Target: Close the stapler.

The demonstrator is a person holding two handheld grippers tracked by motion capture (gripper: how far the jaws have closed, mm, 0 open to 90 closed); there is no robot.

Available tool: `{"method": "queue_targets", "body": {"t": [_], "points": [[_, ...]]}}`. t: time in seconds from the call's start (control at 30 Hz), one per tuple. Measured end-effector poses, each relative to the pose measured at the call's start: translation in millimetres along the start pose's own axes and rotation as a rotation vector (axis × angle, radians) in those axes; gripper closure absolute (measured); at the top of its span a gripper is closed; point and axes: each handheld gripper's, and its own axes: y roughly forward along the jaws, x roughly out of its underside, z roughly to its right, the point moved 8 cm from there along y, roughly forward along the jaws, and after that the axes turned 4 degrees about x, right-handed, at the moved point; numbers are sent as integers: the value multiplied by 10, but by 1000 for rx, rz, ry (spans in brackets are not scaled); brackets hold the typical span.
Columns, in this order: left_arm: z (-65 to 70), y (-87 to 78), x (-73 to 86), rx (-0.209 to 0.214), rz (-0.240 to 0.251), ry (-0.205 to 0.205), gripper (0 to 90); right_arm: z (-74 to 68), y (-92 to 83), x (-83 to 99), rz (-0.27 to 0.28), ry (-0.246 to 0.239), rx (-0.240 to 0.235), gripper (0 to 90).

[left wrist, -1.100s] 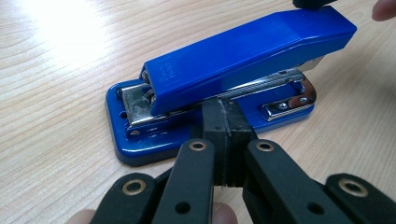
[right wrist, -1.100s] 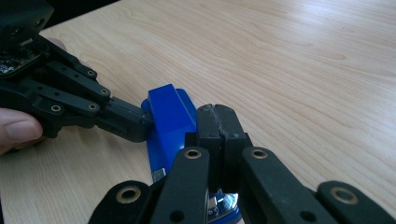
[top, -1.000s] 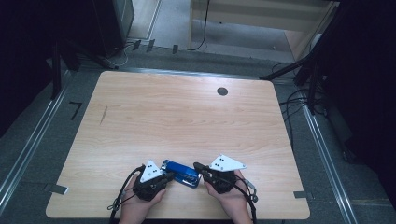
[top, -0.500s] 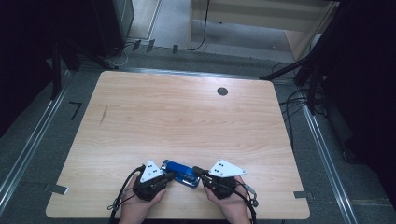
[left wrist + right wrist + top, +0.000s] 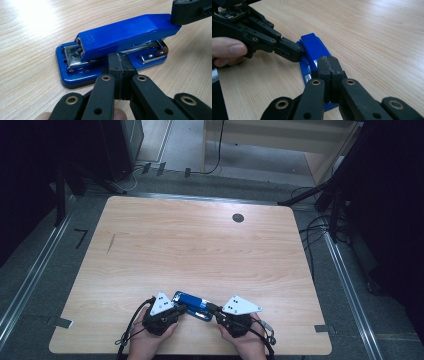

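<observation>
Wooden table (image 5: 200, 255), dark room around; both claws closed empty, touching blue stapler (image 5: 192, 300).

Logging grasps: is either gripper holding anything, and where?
Nothing is held. Both the left gripper and right gripper are shut empty, tips against the blue stapler.

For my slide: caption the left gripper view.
Shut left tongs nose against the side of a blue stapler on the wooden table.
</observation>
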Motion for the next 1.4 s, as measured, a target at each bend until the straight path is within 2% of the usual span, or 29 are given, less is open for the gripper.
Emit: {"method": "queue_targets", "body": {"t": [0.1, 0.2, 0.27, 0.3, 0.37, 0.47, 0.57, 0.63, 0.73, 0.83, 0.97, 1.13, 1.23, 1.3, 1.33, 1.37, 1.4], "points": [[-2, -2, -1, 0, 3, 0, 900, -11, -2, -6, -10, -18, 14, 900], [-2, -24, 0, 10, 14, -5, 900, -6, -4, -3, 3, 30, 18, 900], [-2, -37, 0, 14, 22, -4, 900, -11, -33, -40, 34, 56, 5, 900], [-1, -46, 4, 19, 23, -4, 900, -15, -50, -66, 41, 60, 0, 900], [3, -66, 7, 31, 30, -1, 893, -15, -54, -64, 30, 45, 21, 900], [-5, -119, 4, 31, 44, -7, 883, -27, -51, -56, 42, 60, 22, 900], [-58, -206, 11, 3, 54, -9, 864, -55, -56, -54, 39, 54, 21, 900], [-120, -288, 10, -9, 75, -25, 841, -77, -67, -44, 36, 57, 20, 900], [-228, -427, 6, -30, 118, -52, 801, -107, -75, -10, 23, 59, 22, 900], [-337, -557, 35, -52, 173, -68, 709, -119, -67, 30, 15, 68, 32, 900], [-497, -716, 84, -103, 221, -103, 607, -146, -50, 68, 5, 68, 40, 900], [-807, -916, 107, -235, 263, -100, 464, -152, -31, 121, -11, 73, 53, 900], [-1008, -1042, 149, -293, 289, -139, 396, -156, -18, 139, -13, 70, 53, 900], [-1125, -1106, 179, -343, 284, -151, 366, -164, -6, 150, -18, 66, 55, 900], [-1181, -1124, 195, -371, 270, -159, 303, -167, 3, 156, -19, 64, 53, 900], [-1223, -1131, 206, -381, 267, -166, 223, -172, 12, 164, -23, 64, 55, 900], [-1262, -1144, 220, -387, 267, -172, 206, -174, 22, 169, -24, 58, 54, 900]]}}
